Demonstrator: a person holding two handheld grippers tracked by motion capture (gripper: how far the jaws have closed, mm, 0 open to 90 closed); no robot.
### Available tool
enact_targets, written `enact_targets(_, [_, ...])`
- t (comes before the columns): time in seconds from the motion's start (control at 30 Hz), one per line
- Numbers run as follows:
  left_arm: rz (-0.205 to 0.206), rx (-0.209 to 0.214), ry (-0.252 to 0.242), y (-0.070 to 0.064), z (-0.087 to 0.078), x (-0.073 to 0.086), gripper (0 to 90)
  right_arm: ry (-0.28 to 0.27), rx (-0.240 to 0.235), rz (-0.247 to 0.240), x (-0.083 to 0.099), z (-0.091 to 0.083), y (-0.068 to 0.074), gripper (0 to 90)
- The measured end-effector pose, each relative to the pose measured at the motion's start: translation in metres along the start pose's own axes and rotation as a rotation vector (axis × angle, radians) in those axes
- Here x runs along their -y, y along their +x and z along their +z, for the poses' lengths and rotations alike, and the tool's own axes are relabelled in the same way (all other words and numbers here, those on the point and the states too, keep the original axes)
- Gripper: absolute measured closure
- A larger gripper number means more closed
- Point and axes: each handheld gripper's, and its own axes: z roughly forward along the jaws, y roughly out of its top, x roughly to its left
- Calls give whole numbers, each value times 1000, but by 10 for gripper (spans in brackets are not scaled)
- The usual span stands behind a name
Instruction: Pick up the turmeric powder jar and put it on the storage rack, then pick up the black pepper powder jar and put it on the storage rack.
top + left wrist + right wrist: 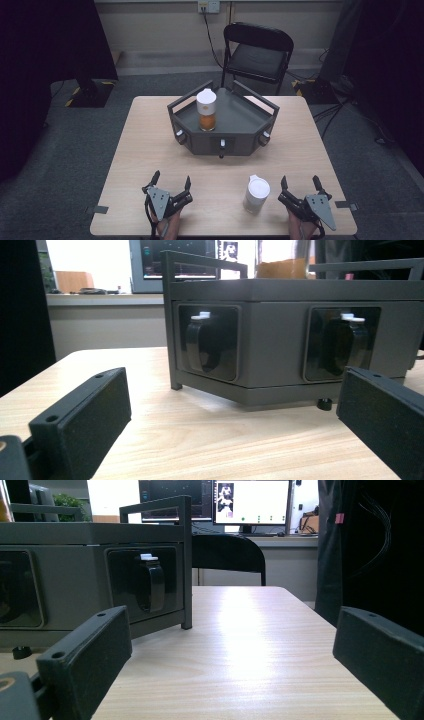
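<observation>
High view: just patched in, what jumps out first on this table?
The grey angular tray-stand at the table's far middle, with a white-topped bottle of orange liquid standing in it. Nearer, a white lidded cup stands just left of the open right gripper; the left gripper rests open, holding nothing.

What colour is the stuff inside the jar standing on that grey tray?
Orange, beneath a white upper part of the jar; the high view shows it best.
</observation>
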Motion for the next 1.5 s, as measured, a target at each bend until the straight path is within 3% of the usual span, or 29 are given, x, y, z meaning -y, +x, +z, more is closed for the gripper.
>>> enact_targets(0.4, [0,2,0,0,0,0,0,-4,-7,-1,1,0,-1,5])
enact_targets(0.9, [1,-3,1,0,0,0,0,-33,-40,42,-4,-6,-11,0])
enact_targets(1.13, [0,-3,1,0,0,0,0,-68,-79,39,-20,-13,-12,0])
enact_targets(1.5, [0,-3,0,0,0,0,0,-88,-190,42,-43,-23,-11,9])
